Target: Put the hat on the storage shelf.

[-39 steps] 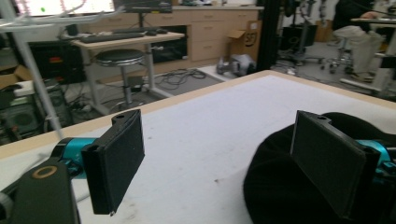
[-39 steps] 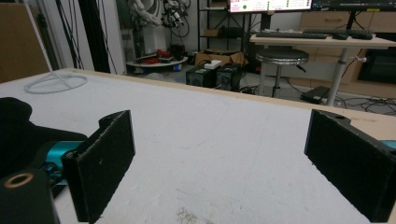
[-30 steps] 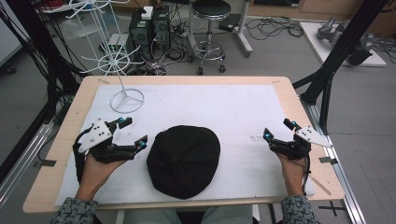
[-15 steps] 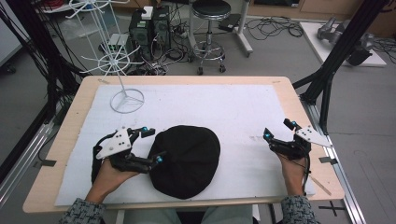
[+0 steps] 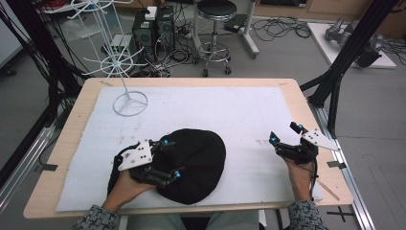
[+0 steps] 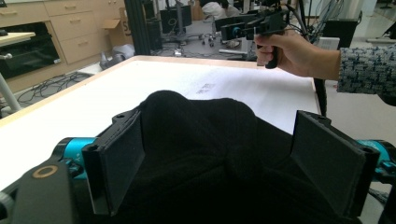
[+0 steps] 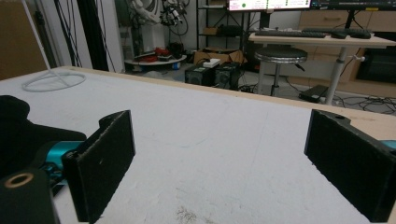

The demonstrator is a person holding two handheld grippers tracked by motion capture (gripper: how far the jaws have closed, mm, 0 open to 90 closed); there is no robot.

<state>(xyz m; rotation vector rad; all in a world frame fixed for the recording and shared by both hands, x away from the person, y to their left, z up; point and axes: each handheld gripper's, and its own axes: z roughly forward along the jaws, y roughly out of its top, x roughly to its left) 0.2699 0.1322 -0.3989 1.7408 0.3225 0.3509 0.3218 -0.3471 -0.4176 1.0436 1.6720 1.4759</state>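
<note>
A black knitted hat [image 5: 196, 163] lies flat on the white mat [image 5: 230, 115] near the table's front edge. My left gripper [image 5: 171, 158] is open, its jaws straddling the hat's left edge. In the left gripper view the hat [image 6: 210, 154] fills the gap between the two black pads [image 6: 119, 158], which stand wide apart. My right gripper [image 5: 286, 134] is open above the mat at the right, well clear of the hat. In the right gripper view nothing lies between its jaws; the hat [image 7: 14, 126] shows at the far left.
A white wire display stand [image 5: 127, 91] rises from its round base at the mat's back left. The wooden table [image 5: 191, 82] ends at black frame posts [image 5: 337, 72] on the right. A stool [image 5: 215, 28] and cables are on the floor behind.
My left gripper has moved right from the mat's left side onto the hat's left edge, jaws still apart. The right gripper has stayed in place.
</note>
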